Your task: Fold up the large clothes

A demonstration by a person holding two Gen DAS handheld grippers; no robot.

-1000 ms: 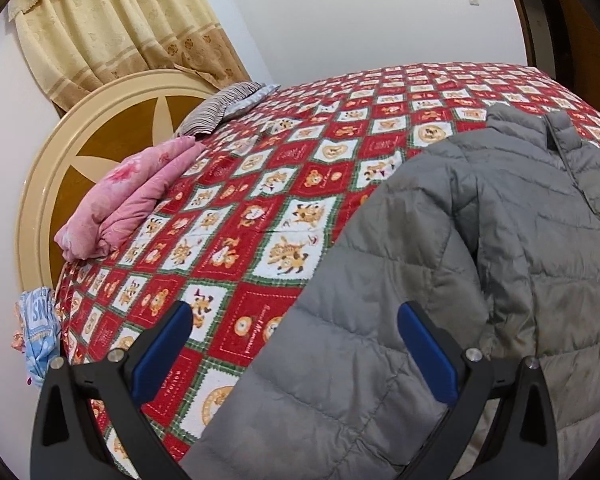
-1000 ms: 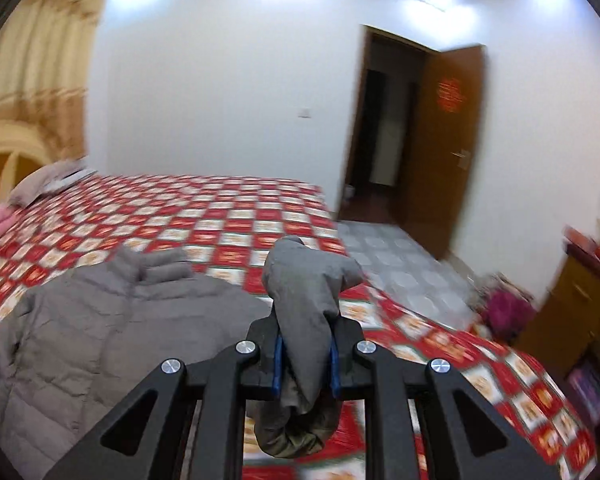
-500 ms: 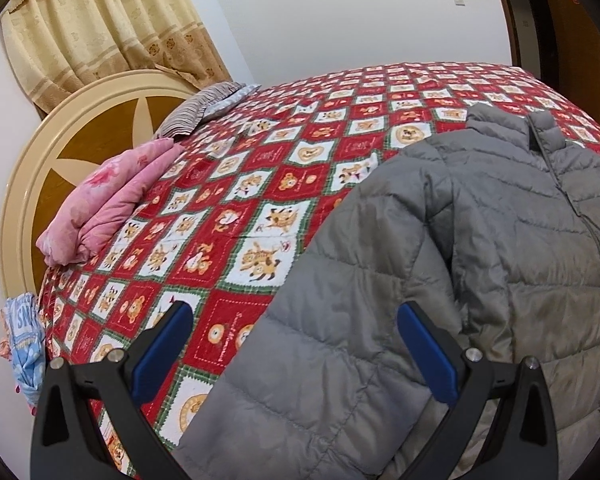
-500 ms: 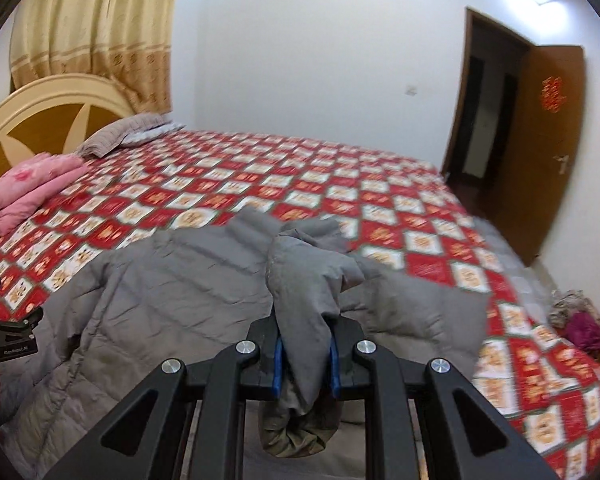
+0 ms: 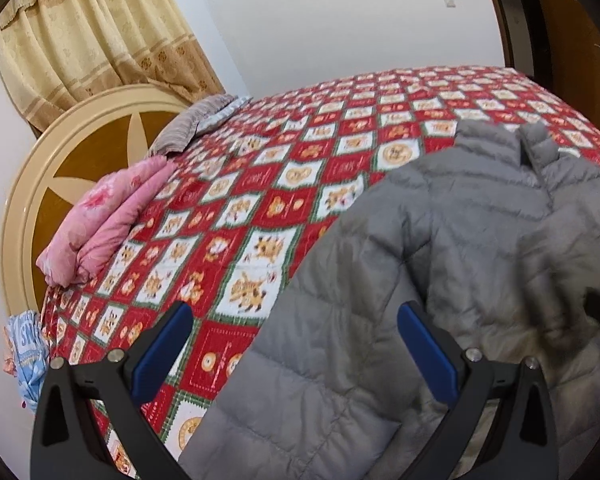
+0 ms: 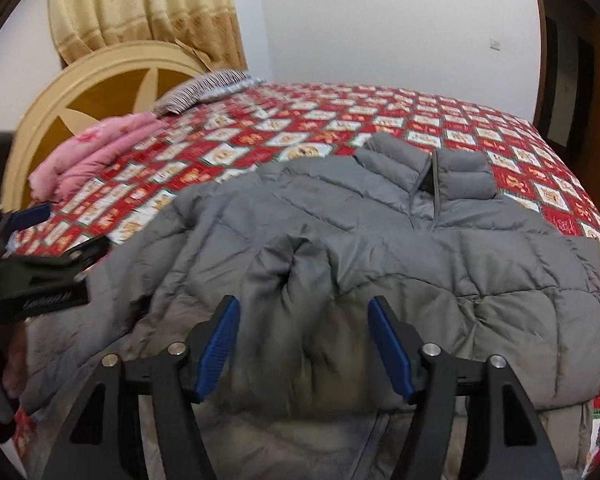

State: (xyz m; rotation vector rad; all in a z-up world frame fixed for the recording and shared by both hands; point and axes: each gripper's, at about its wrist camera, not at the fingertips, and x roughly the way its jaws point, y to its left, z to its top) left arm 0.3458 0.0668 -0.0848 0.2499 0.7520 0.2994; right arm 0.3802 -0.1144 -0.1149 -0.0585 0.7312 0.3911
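Right gripper sits low over the near side of the grey puffer jacket, blue fingers spread wide. A bunched sleeve lies between and just ahead of them, but neither pad presses on it. Nothing is held.

Left gripper is spread wide as well, hovering above the jacket's left sleeve, one finger over the quilt, the other over grey fabric. Empty too. In the right wrist view it shows at the far left edge, just beside the jacket's side.

The jacket lies flat across the near half of the bed, collar pointing away, zip running down the middle, the sleeve folded in over the chest. Its lower hem hangs toward the near edge.

Around it: a red-and-white patchwork quilt with bear prints covers the bed. A folded pink blanket rests by the round cream-and-brown headboard, a striped pillow beyond it. Beige curtain behind, a blue printed cloth hanging off the bed's corner, and a brown door at the far right. The way to the jacket is open for both grippers.
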